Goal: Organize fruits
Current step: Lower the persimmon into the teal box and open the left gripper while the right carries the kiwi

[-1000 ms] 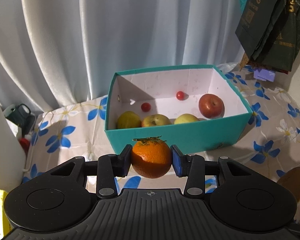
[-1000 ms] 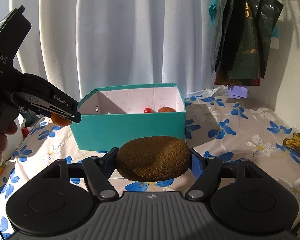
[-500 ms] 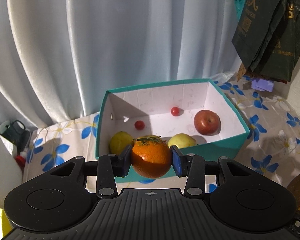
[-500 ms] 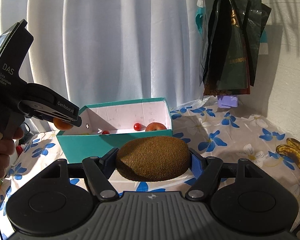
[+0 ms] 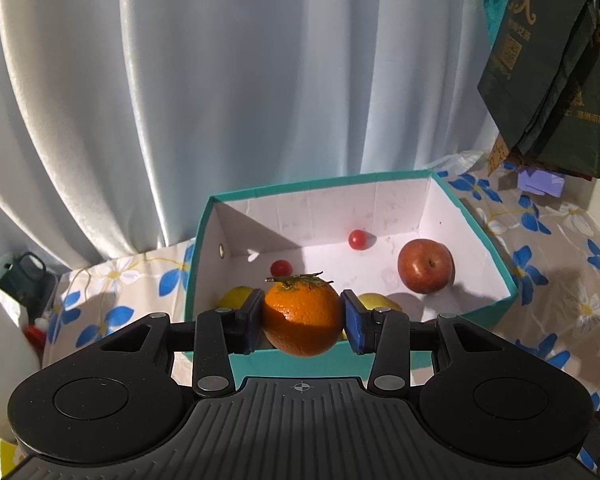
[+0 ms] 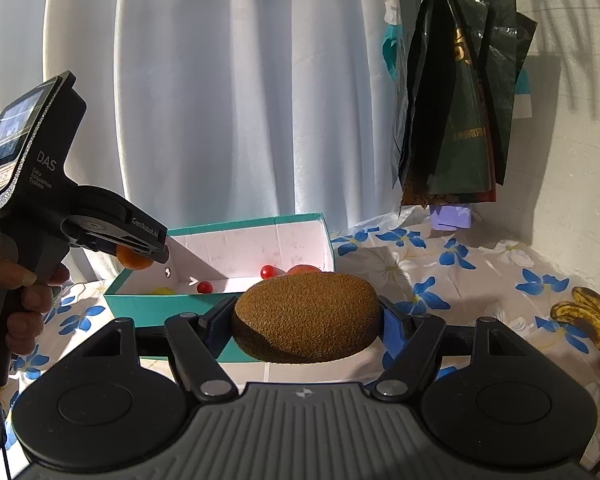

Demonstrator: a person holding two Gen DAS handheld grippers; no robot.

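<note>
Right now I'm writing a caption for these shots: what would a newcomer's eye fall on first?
First, the orange clamped in the left gripper just above the near edge of the teal box, and the brown kiwi gripped in the right gripper. Next, the red apple in the box's right corner.

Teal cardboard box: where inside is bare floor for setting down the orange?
Bare floor lies mid-box, between the small red tomatoes and round red apple. The near-left corner is crowded with yellow-green fruits.
</note>
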